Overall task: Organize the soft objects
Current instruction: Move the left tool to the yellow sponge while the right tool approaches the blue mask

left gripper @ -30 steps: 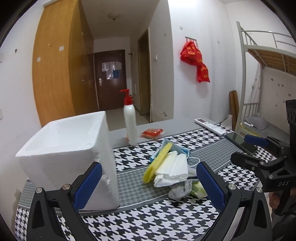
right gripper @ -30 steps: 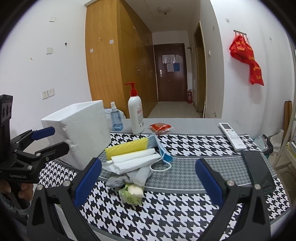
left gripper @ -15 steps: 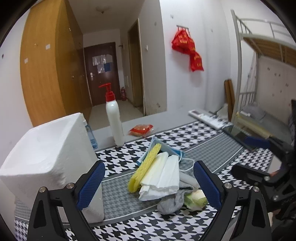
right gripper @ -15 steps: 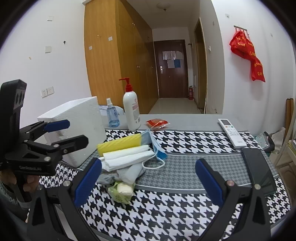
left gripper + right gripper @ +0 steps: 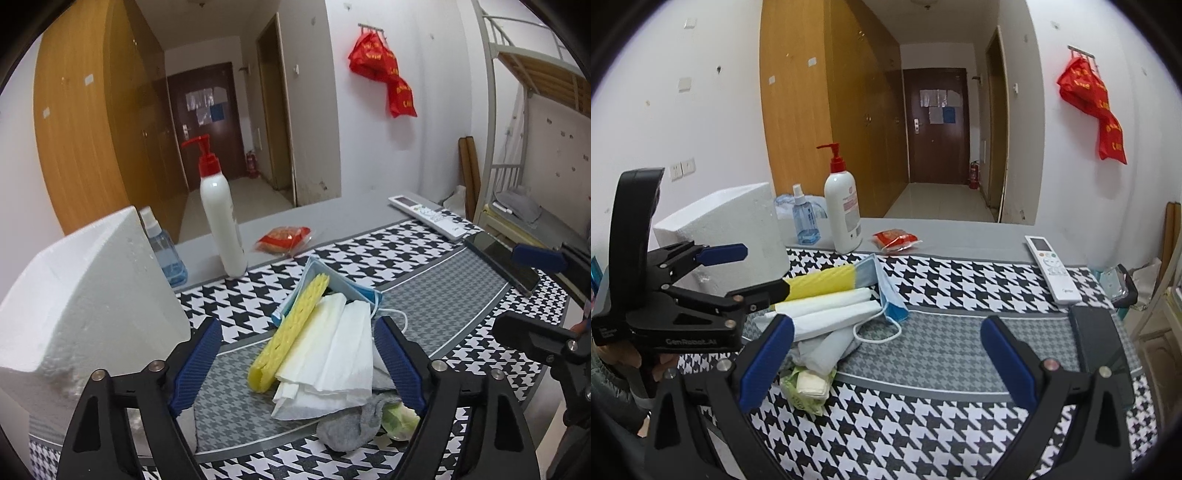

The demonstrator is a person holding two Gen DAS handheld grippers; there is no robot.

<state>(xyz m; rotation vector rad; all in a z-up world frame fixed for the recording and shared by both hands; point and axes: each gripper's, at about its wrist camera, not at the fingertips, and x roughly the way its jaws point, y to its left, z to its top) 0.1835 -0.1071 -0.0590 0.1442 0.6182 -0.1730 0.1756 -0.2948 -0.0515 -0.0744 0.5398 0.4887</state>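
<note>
The left gripper has come closer to the pile of soft things since a second ago, and its jaws have just been closing in a bit. They are not pressing on anything. The yellow sponge and the white folded paper sit between the two blue pads. The right pad is just beside the paper's edge, but I cannot tell if it touches.

The pile lies on the black and white checked table cloth. A blue face mask is under the sponge. A gray sock and a green and white packet lie at the near end of the pile. A white foam box stands to the left.

The right gripper hangs wide open over the cloth, holding nothing, with the pile near its left pad
</note>
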